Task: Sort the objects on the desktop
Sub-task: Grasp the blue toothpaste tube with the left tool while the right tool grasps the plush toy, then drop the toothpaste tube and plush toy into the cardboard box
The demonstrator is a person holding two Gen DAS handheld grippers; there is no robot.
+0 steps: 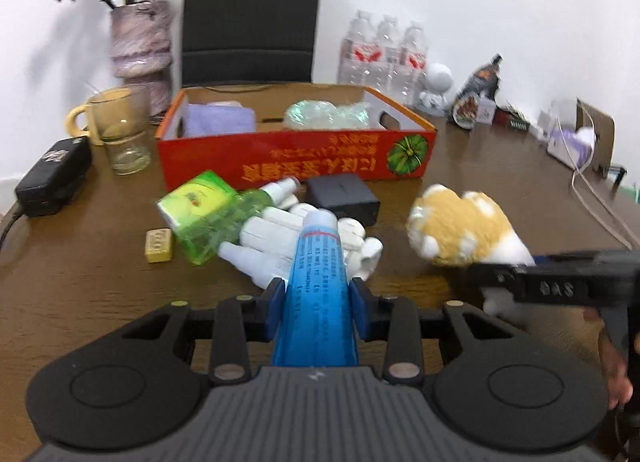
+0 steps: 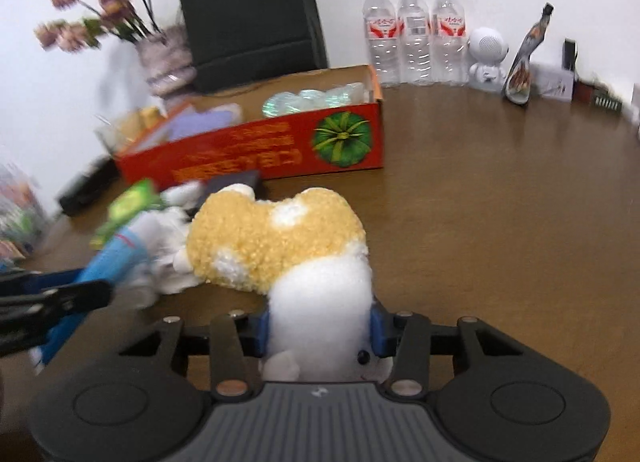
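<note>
Brown wooden table (image 1: 480,182), red open cardboard box (image 1: 296,158) at the back. Left gripper (image 1: 318,296) clamps a blue plastic tube (image 1: 318,282); right gripper (image 2: 320,326) squeezes a tan-and-white plush paw (image 2: 296,246).

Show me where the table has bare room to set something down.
Bare wood spreads right of the red box, out to the water bottles and white robot figure. Crowded in front of the box: green bottle, white toy hand, black case.
</note>
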